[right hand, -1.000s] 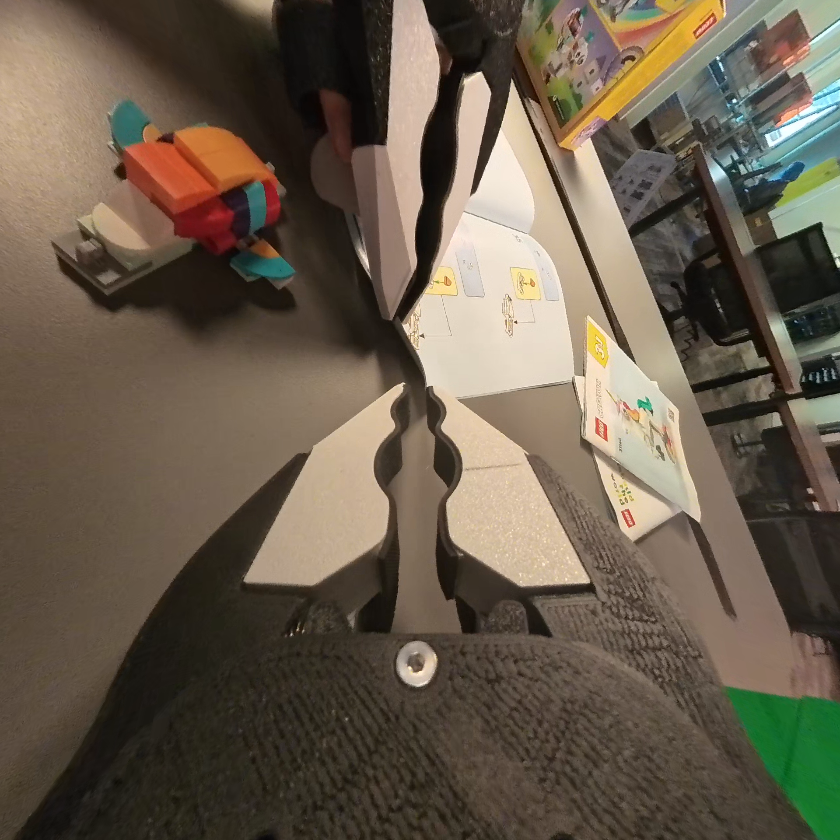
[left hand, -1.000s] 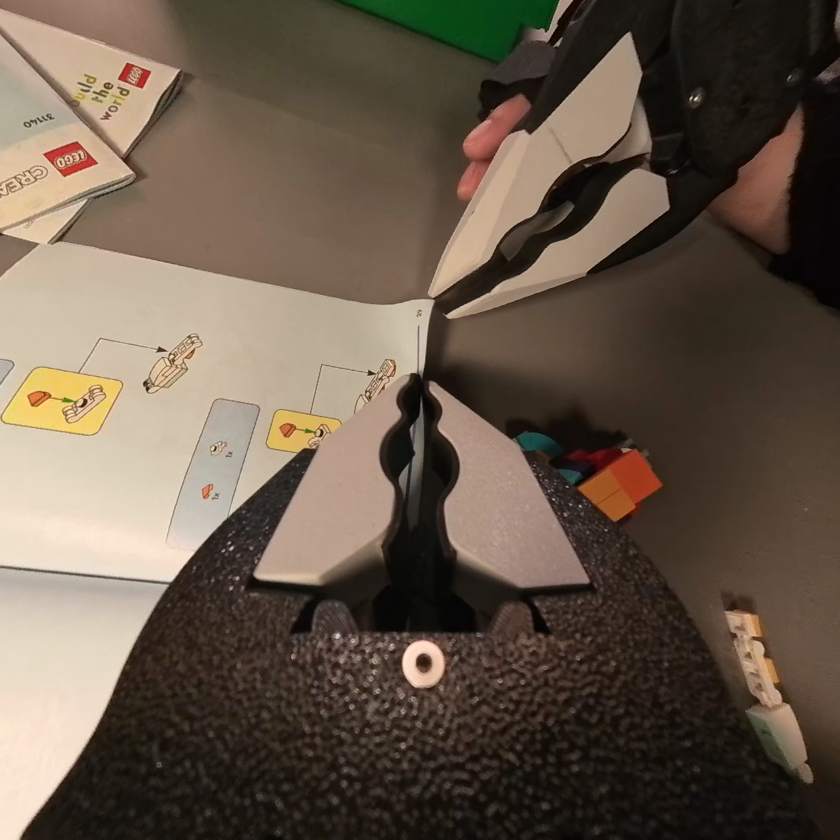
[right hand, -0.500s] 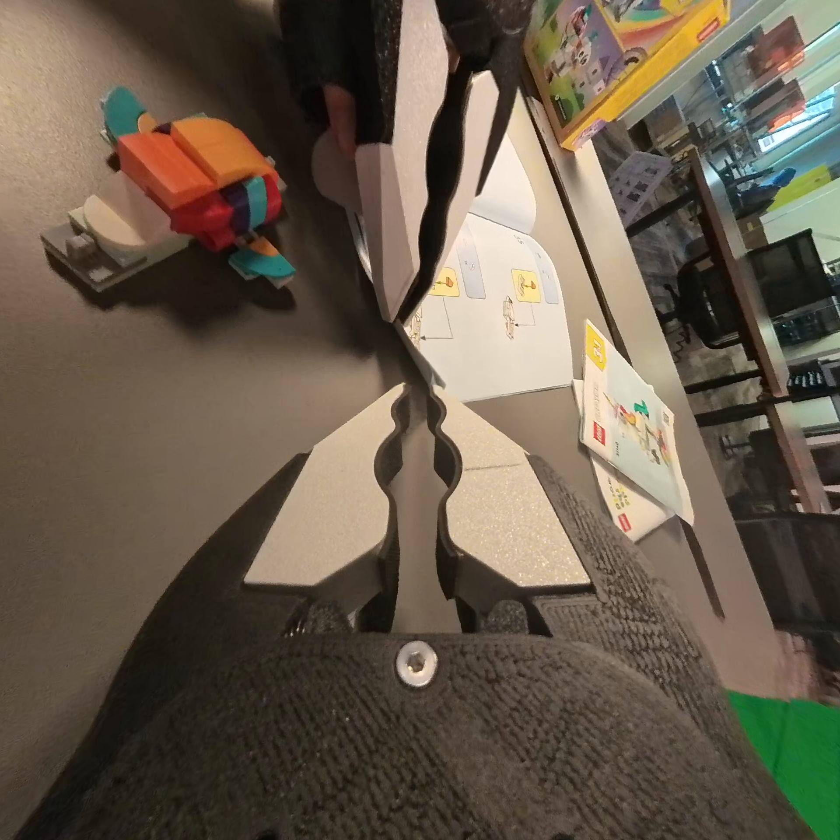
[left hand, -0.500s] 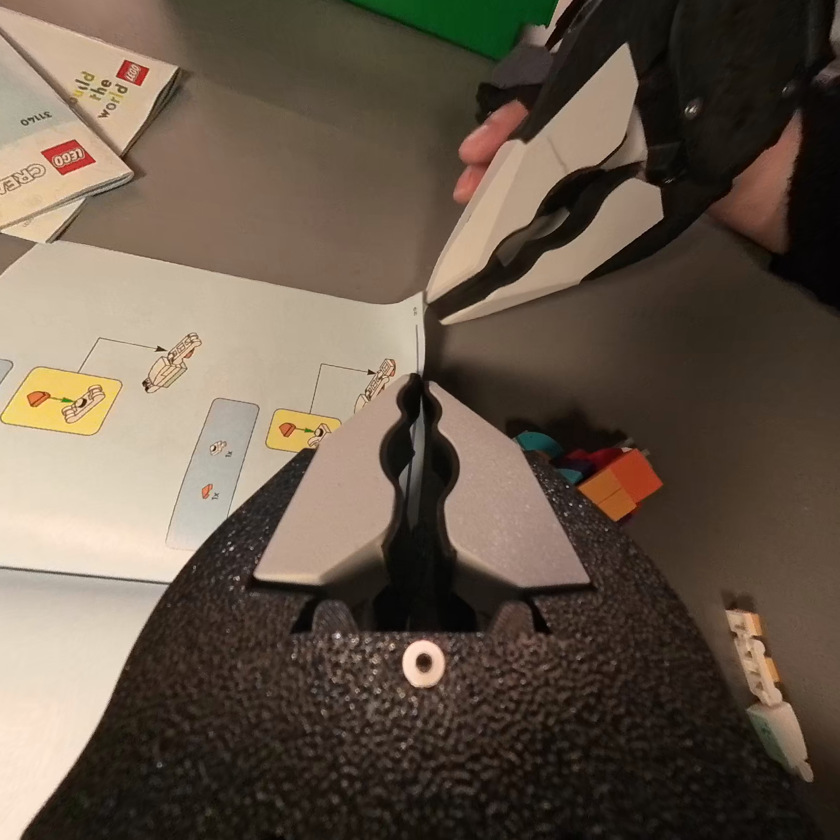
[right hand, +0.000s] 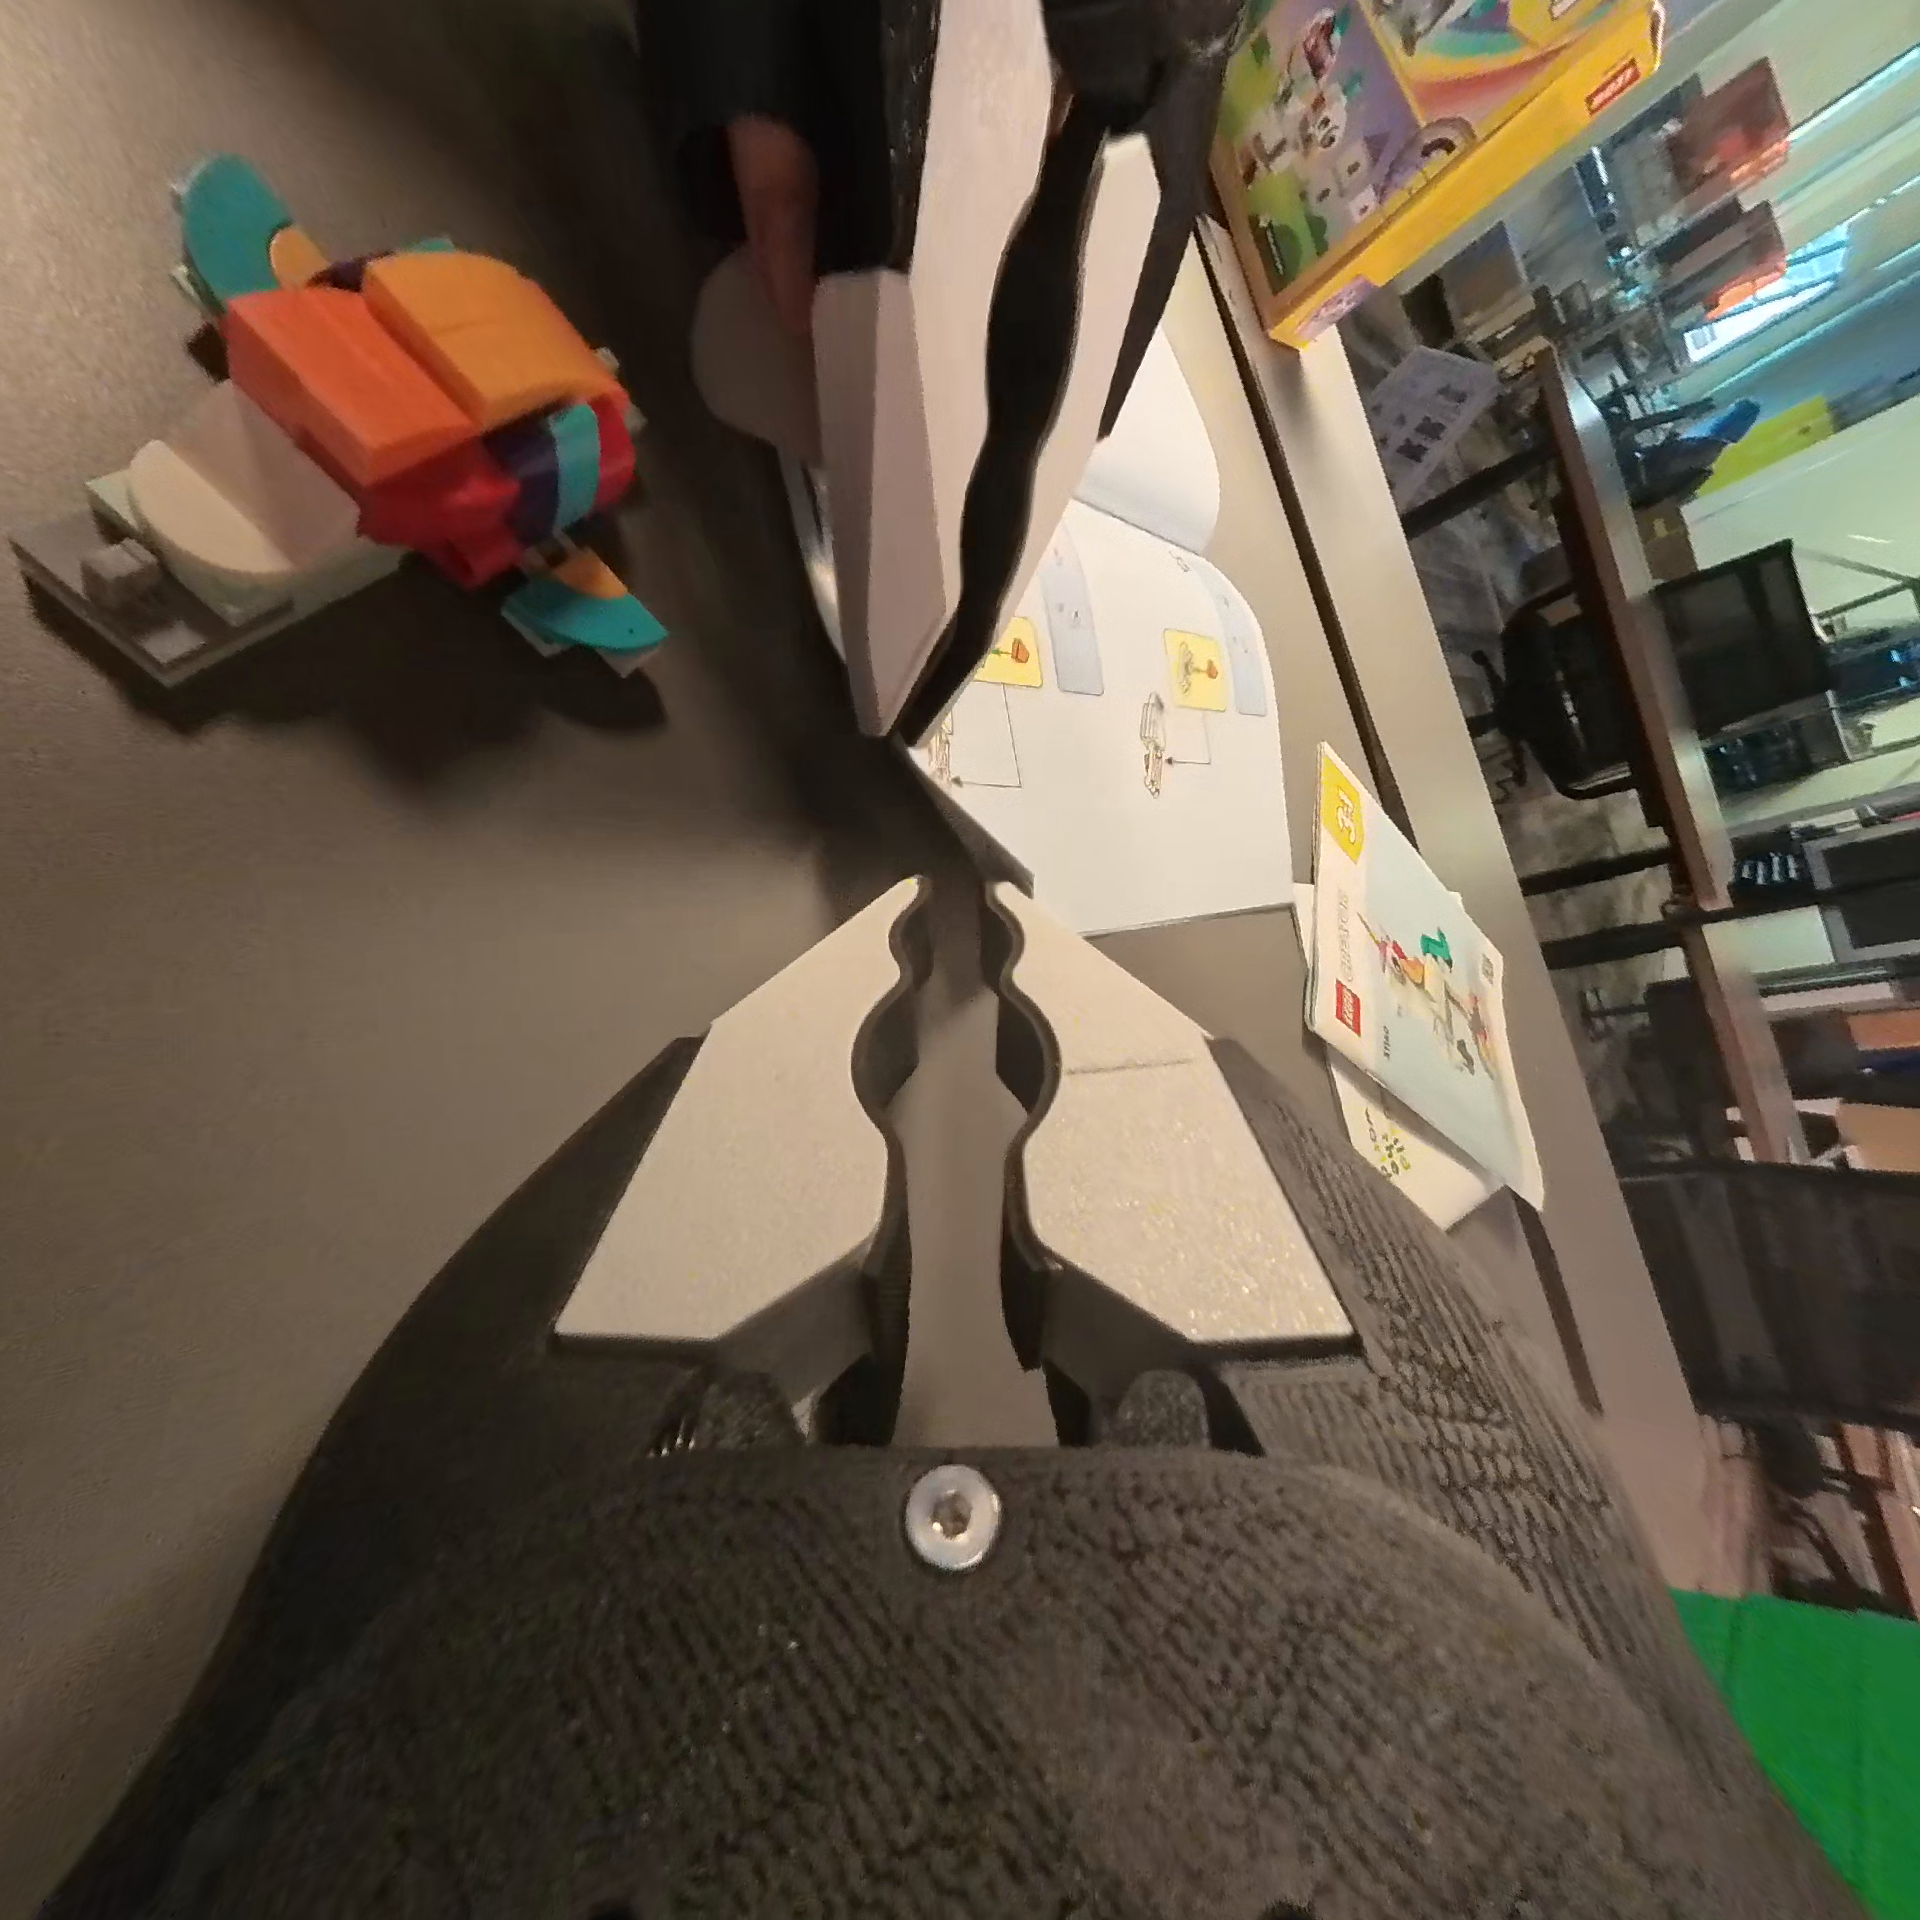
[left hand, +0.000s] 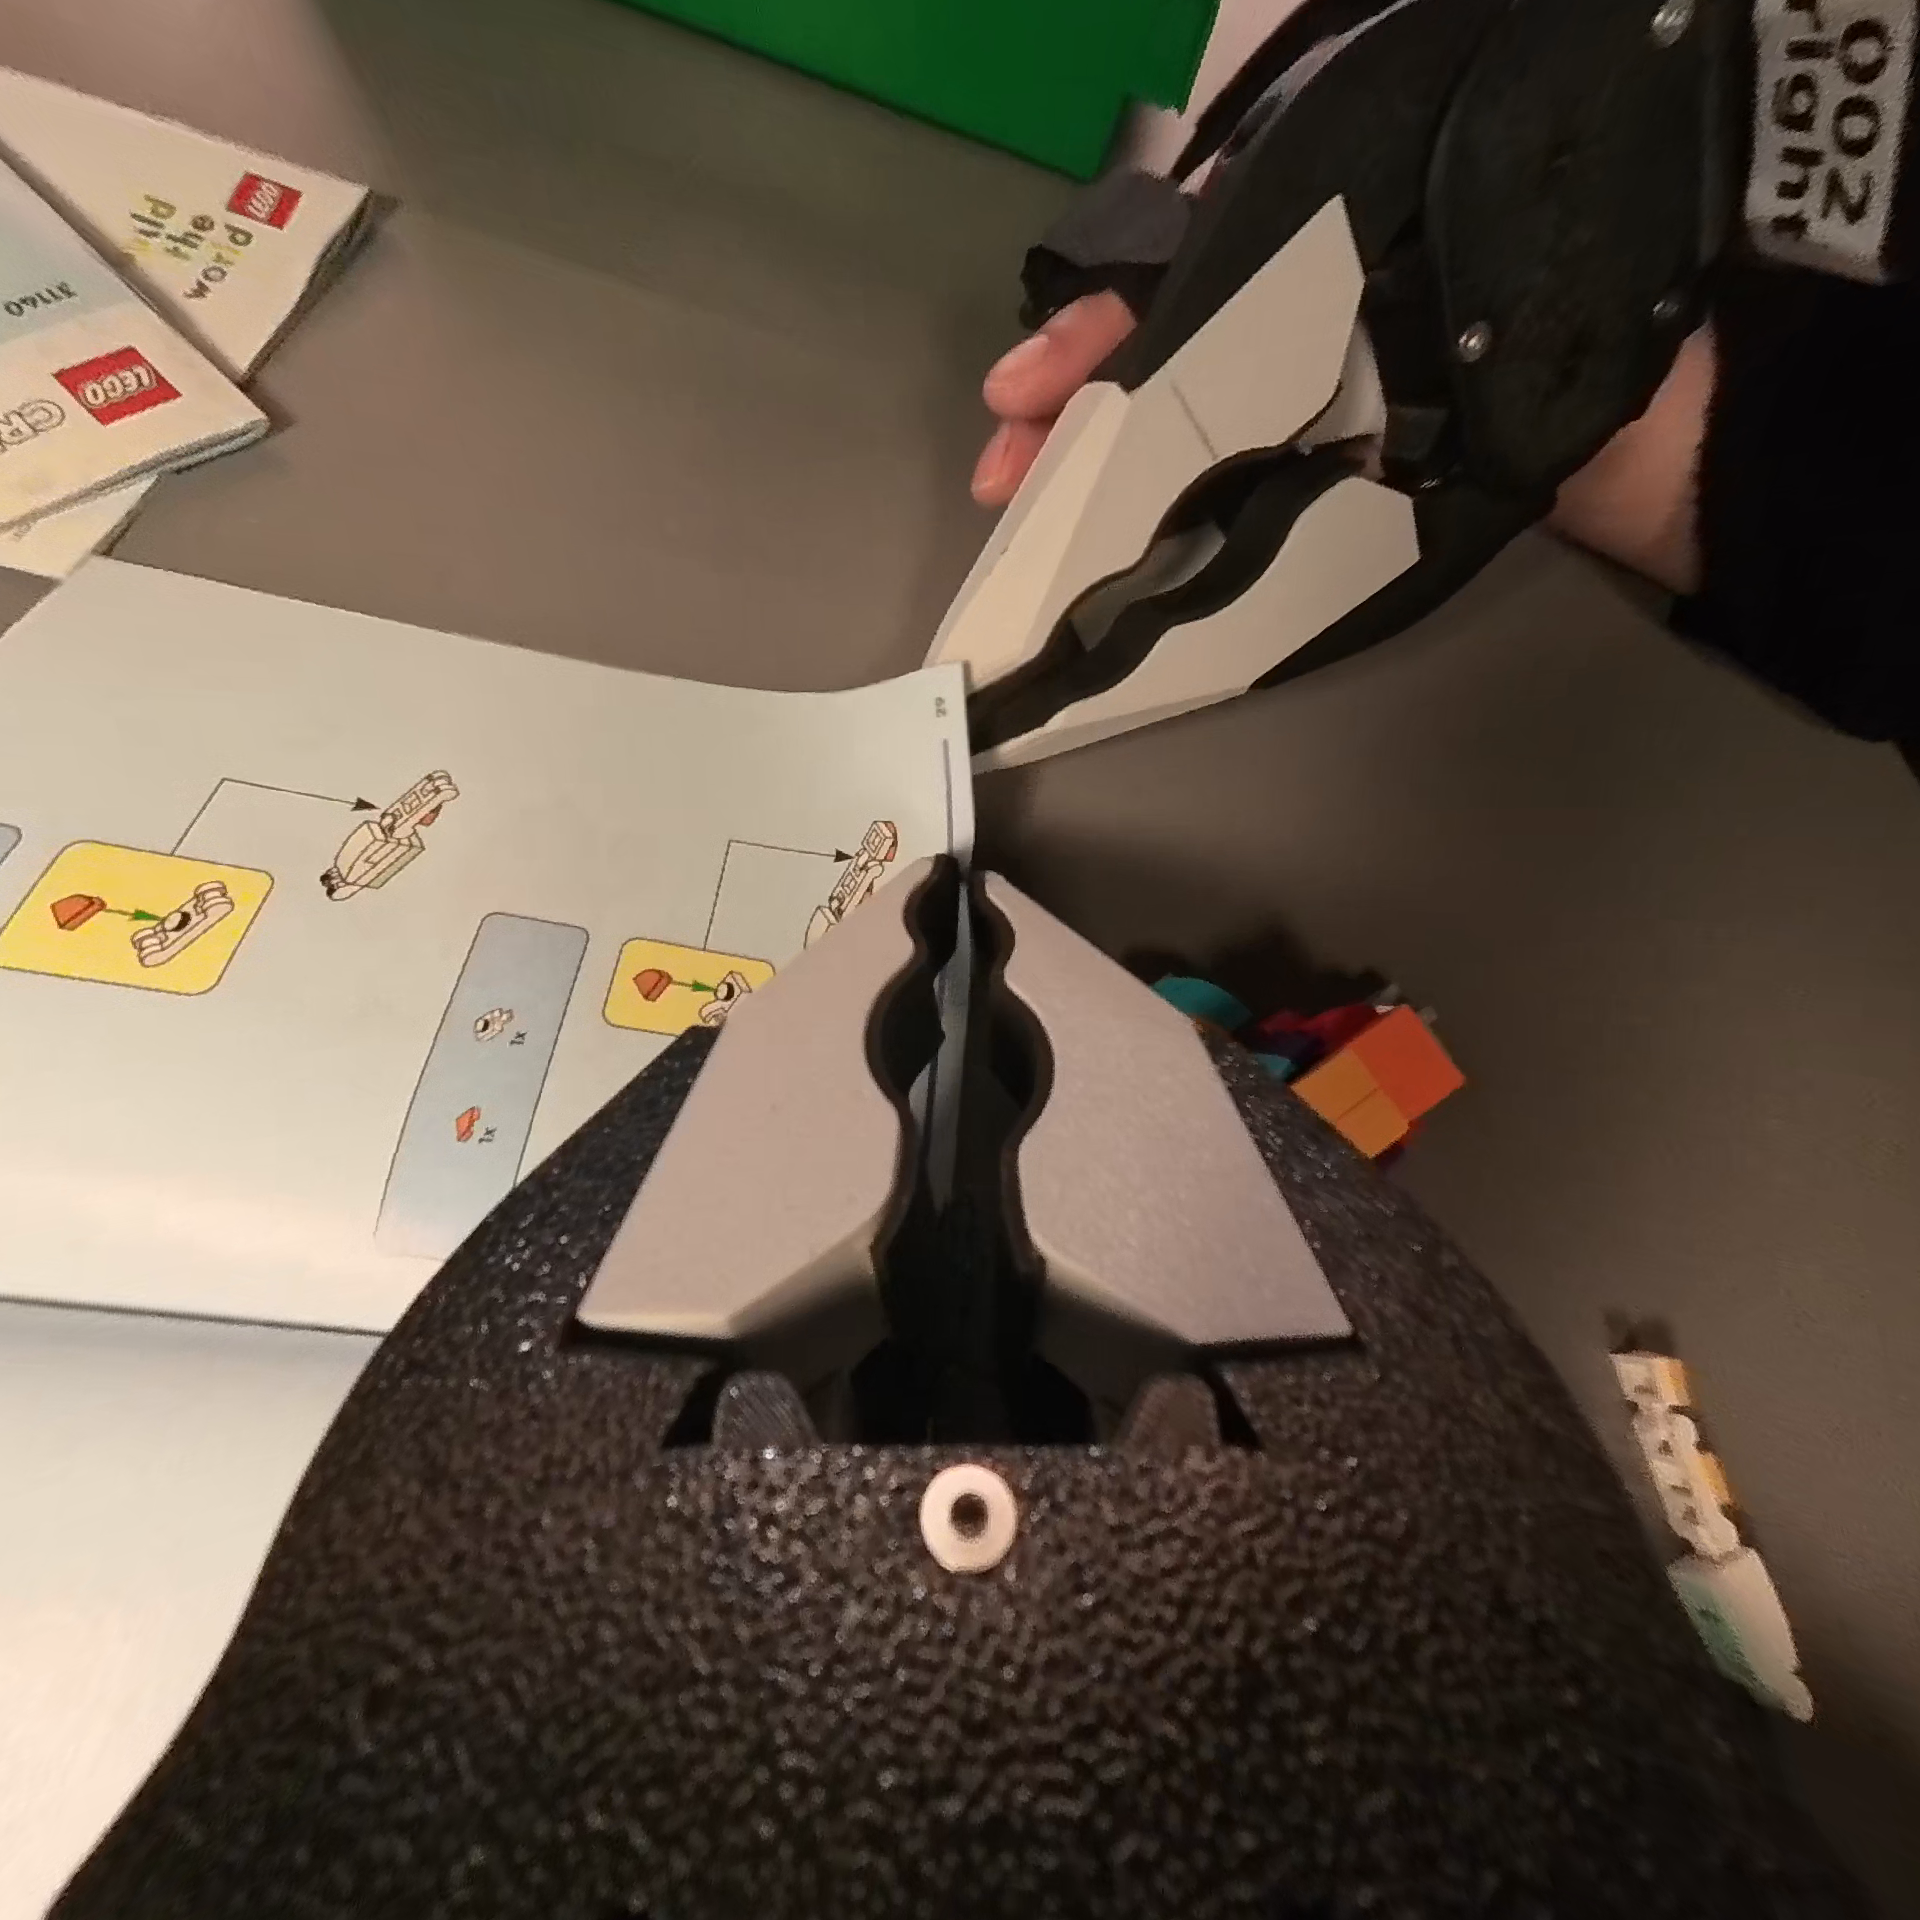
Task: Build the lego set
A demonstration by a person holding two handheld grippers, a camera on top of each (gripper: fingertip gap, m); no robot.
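The open instruction booklet (left hand: 436, 935) lies on the grey table. My left gripper (left hand: 961, 873) is shut on the right edge of its top page, which stands up between the fingers; it also shows in the right wrist view (right hand: 899, 717). My right gripper (right hand: 953, 894) is open by a narrow gap, with its tips at the upper corner of that page; it shows in the left wrist view (left hand: 971, 717) too. A partly built colourful lego model (right hand: 416, 447) on a grey plate sits on the table, right of my left gripper (left hand: 1371, 1081).
A small white and pale green lego sub-assembly (left hand: 1704, 1538) lies at the right. Two closed booklets (left hand: 104, 395) lie at the far left. A lego box (right hand: 1382, 125) stands at the table edge. A green object (left hand: 935, 62) is at the back. My two grippers' fingertips are within a few centimetres of each other.
My right gripper has opened slightly and closed in on the page corner. My left gripper keeps hold of the page edge, and the page has risen a little.
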